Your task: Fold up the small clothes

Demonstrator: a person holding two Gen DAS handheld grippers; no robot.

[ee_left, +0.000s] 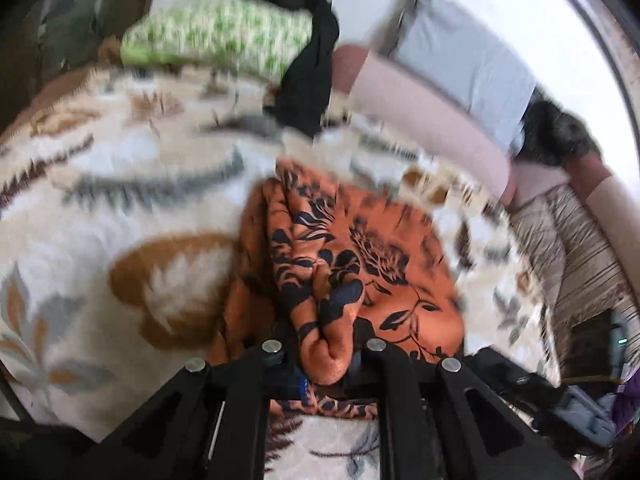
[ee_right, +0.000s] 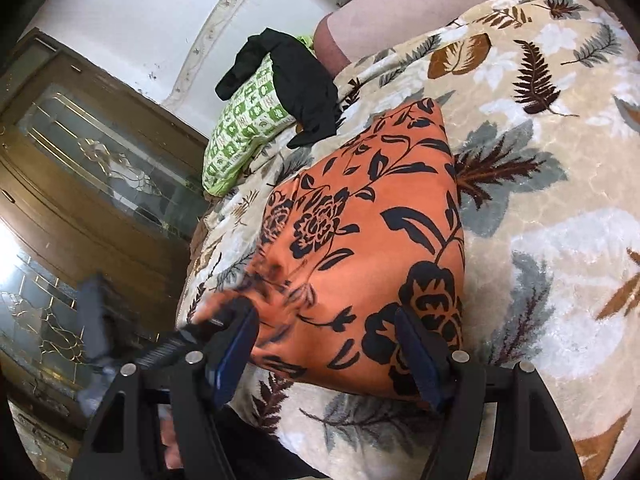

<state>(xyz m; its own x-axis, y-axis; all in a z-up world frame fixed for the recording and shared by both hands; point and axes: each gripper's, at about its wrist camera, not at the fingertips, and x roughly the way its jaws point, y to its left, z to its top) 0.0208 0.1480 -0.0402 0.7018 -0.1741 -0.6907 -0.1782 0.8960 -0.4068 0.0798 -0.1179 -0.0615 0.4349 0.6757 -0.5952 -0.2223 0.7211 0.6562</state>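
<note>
Here, the left gripper [ee_left: 326, 354] is pinching a bunched fold of the orange floral garment [ee_left: 360, 264], lifting it off the leaf-patterned blanket [ee_left: 120, 184]. The right gripper [ee_right: 326, 354] is standing wide open, its jaws straddling the near edge of that garment, which is lying on the blanket. Farther off, a black garment [ee_right: 304, 88] is draping over a green patterned pillow [ee_right: 240, 128].

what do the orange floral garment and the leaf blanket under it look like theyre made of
Orange floral garment: thin, smooth woven or knit fabric with a slight sheen; it bunches into soft folds in the left gripper. Leaf blanket: thick plush fleece, going by its fuzzy, embossed pile.
</note>
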